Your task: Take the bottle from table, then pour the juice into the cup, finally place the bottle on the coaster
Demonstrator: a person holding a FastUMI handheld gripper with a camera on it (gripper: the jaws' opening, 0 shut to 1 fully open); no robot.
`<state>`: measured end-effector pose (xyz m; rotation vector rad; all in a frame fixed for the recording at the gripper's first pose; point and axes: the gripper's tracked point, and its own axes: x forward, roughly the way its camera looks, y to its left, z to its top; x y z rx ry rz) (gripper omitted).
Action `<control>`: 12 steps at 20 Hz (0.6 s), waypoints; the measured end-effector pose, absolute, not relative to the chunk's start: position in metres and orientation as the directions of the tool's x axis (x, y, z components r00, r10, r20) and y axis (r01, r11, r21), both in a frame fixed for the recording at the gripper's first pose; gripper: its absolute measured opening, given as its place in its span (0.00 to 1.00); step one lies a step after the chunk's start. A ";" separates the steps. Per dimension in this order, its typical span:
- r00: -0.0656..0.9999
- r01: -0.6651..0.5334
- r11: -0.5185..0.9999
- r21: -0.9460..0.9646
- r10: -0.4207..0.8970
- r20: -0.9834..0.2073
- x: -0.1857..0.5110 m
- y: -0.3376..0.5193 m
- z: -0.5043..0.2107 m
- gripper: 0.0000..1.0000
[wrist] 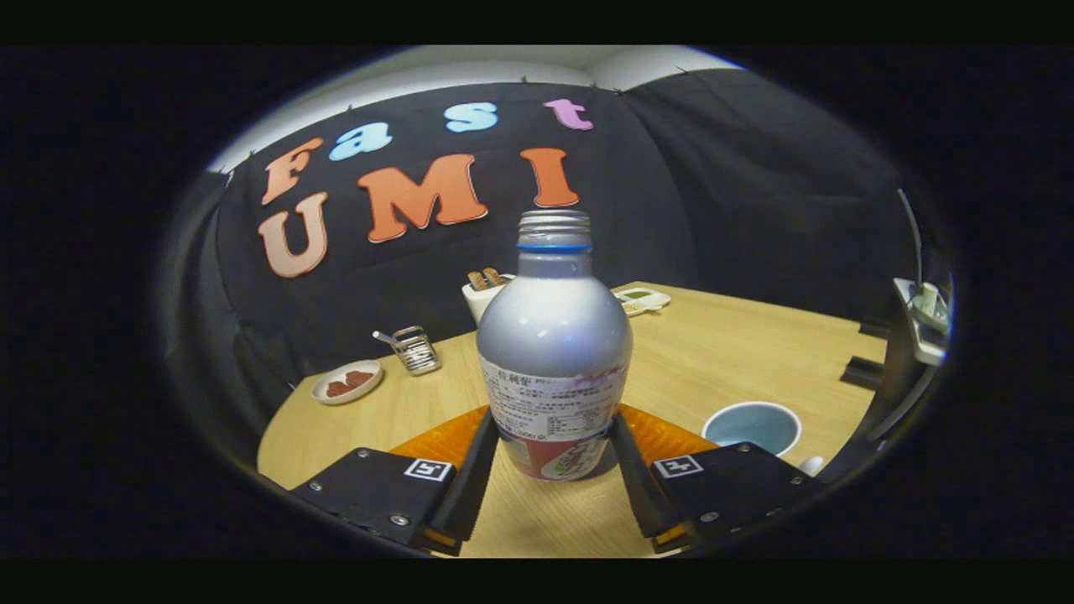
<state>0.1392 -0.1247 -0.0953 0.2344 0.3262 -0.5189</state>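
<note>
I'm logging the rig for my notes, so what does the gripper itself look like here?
The gripper has two flat, wedge-shaped fingers mounted on blocky black carriages with small silver screws. Each carriage bears a square black-and-white marker near its inner edge. The fingers flank the bottle; whether they press it is unclear.

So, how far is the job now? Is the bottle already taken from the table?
Done: the gripper has closed in around the bottle, a finger against each side near its base. In hand: the grasp; the bottle stands upright, uncapped, apparently on the table, so no lift is visible yet. Left: pouring into the blue cup beside the fingers, then placing the bottle on the orange coaster behind it.
</note>
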 end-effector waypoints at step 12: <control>0.803 0.465 0.884 -0.049 -0.445 -0.397 0.177 -0.127 -0.150 0.74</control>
